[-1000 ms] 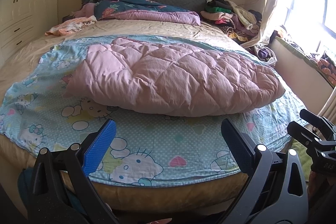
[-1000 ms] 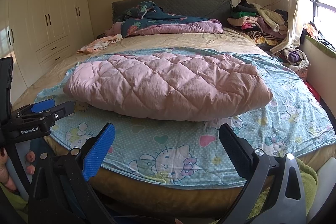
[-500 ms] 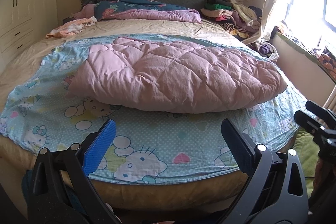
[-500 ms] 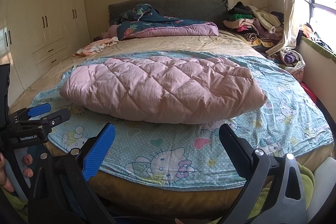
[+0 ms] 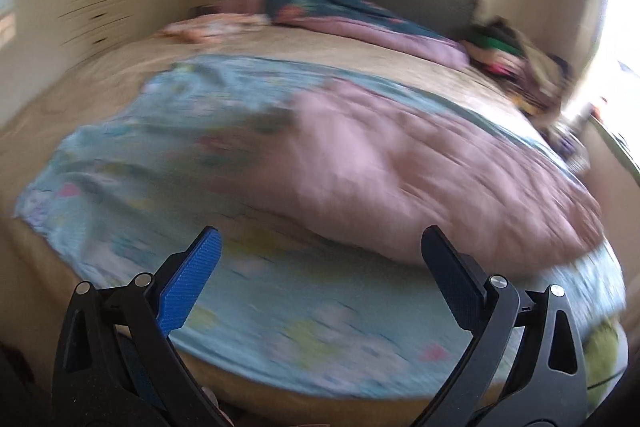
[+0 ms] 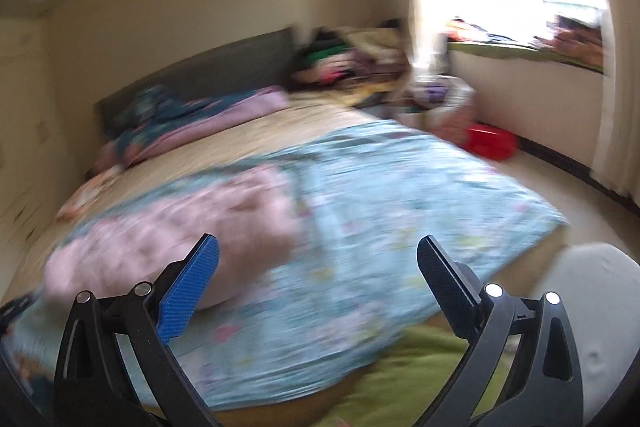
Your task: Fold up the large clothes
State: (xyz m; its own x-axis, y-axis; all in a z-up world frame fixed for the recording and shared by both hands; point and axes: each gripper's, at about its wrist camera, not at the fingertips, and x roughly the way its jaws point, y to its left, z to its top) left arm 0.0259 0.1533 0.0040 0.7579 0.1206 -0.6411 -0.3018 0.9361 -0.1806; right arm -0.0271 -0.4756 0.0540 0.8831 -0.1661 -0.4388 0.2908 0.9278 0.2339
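Note:
A pink quilted padded garment point(image 5: 420, 179) lies spread on a light blue cartoon-print sheet point(image 5: 160, 167) on the bed; both views are motion-blurred. It also shows in the right wrist view point(image 6: 180, 227) at the left, on the same sheet point(image 6: 400, 195). My left gripper point(image 5: 320, 243) is open and empty, above the bed's near edge in front of the garment. My right gripper point(image 6: 318, 247) is open and empty, over the sheet near the garment's right end.
A dark floral and purple duvet point(image 5: 352, 15) lies by the grey headboard. A pile of clothes point(image 6: 352, 63) sits at the bed's far right corner by the bright window. A red tub point(image 6: 490, 143) is on the floor. A green cloth point(image 6: 420, 375) lies at the bed's foot.
Both cameras have swung sharply and the views are now blurred. The left view has turned toward the bed's left side, the right view toward the right side and window. The garment has not moved.

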